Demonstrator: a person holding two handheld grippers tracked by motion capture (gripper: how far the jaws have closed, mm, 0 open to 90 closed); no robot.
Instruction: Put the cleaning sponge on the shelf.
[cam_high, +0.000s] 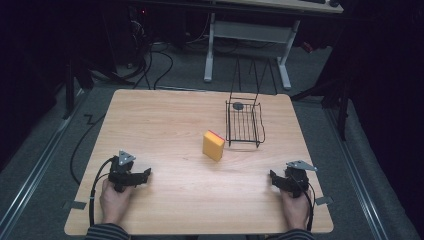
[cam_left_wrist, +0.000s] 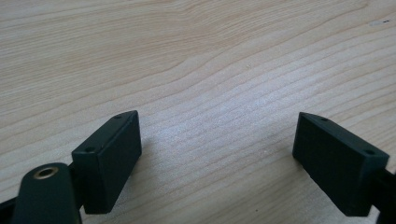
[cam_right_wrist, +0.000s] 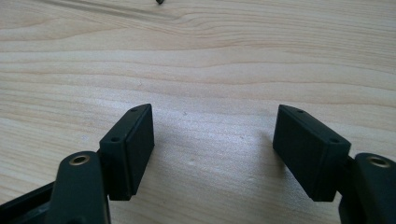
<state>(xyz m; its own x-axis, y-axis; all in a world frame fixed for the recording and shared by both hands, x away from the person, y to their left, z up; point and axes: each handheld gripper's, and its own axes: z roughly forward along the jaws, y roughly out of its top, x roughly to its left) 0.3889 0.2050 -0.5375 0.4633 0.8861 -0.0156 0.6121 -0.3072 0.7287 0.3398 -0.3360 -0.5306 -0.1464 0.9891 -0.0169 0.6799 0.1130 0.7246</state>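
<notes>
Beyond the left claw (cam_high: 145, 175), a pale wooden worktop (cam_high: 165, 125) stands on grey carpet (cam_high: 190, 65). Farther off, a white-legged desk (cam_high: 250, 30) sits in a dark room.

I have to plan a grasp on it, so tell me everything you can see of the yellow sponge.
The yellow sponge is a small rectangular block, yellow on its broad face, with a thin red layer along its far top edge. It looks soft and foam-like. It stands on a narrow edge, leaning slightly, near the middle of the wooden table, just left of the black wire rack and apart from it. Only the table touches it; both hand-held grippers are far off at the near edge.
</notes>
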